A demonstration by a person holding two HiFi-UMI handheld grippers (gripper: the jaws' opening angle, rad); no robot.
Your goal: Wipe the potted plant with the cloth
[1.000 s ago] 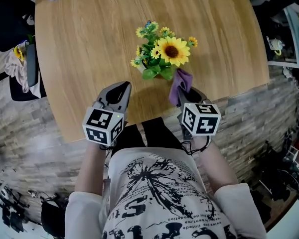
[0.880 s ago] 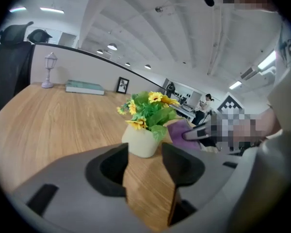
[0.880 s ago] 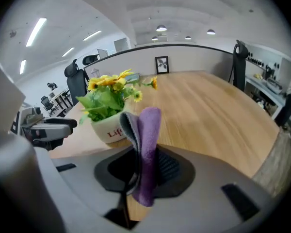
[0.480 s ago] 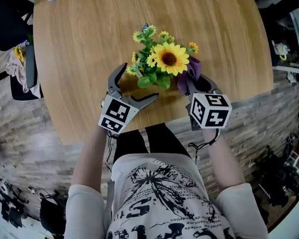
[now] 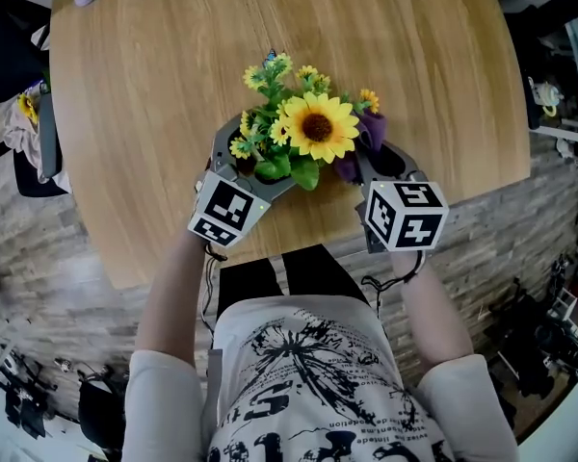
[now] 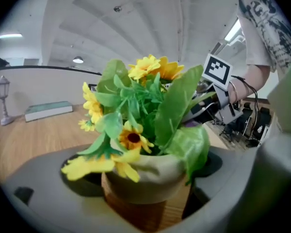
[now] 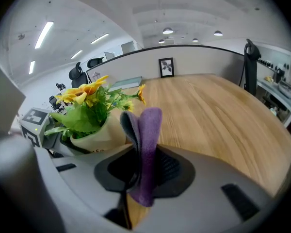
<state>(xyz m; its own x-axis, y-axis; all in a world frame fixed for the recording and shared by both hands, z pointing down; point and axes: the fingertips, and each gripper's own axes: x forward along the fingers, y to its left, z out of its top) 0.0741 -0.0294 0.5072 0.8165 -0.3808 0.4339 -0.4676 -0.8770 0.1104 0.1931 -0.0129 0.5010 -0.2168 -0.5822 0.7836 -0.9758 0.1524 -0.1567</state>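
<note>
While the potted plant (image 5: 308, 128) stood between the wide left gripper (image 5: 250, 157) jaws, unpinched, steadying was judged in hand | cloth (image 7: 145, 144) was clamped in the right gripper (image 5: 380, 157) jaws, beside the leaves | next: pot to be gripped on the table (image 5: 154, 85), cloth swept over foliage | a second earlier the left jaws were shut short of the plant; they were since opened, then narrowed slightly.

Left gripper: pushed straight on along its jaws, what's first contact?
The plant pot: it stands between the left gripper's open jaws, which have just been closing a little, gaps showing either side. Low leaves may brush first; depth is unclear.
</note>
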